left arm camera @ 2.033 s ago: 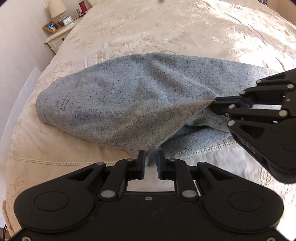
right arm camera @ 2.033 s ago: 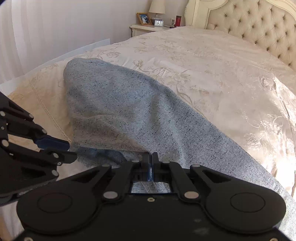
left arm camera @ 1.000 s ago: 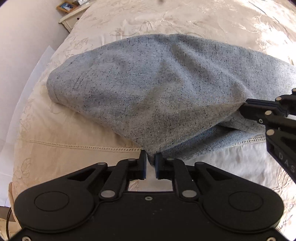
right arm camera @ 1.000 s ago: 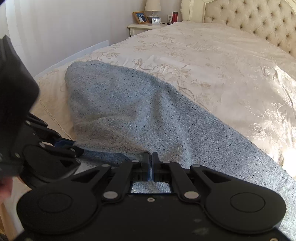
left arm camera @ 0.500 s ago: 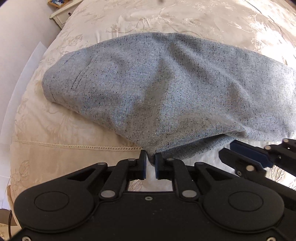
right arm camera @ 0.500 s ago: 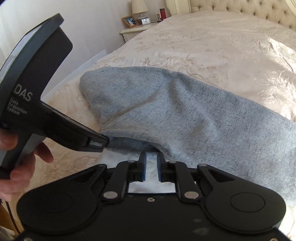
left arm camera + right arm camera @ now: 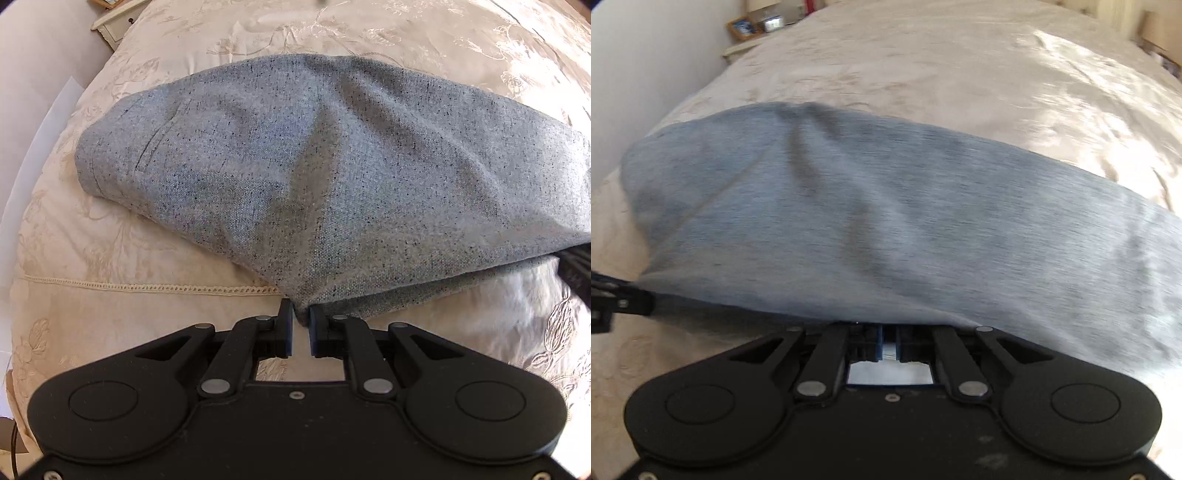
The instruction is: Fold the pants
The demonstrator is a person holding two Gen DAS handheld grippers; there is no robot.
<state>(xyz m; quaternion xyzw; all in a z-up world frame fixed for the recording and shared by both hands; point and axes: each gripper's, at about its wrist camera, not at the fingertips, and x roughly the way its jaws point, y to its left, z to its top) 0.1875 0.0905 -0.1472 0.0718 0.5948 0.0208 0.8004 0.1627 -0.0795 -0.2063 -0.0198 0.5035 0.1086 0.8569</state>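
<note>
The left gripper (image 7: 300,317) has its two fingers drawn close together on a corner of the pants (image 7: 332,177), pinching the grey flecked cloth so that it peaks up at the fingertips and fans away ahead of them. From that pinch the pants spread forward and out to both sides over the bed (image 7: 110,258), with a slit pocket showing ahead and to the left, and a lower layer of the same cloth lying just beyond the tips to the right. A lace-trimmed seam (image 7: 147,287) of the cream bedcover runs across just left of the fingers. At the far right edge of this view a dark blurred shape sits under the cloth edge; what it is cannot be told. In the blurred right wrist view, the right gripper (image 7: 889,334) has its fingers nearly together, with the pants edge draped over the tips, hiding whether it has hold of the cloth. The left gripper's dark tip meets the cloth at the far left there, and a nightstand (image 7: 753,26) stands far ahead, left
</note>
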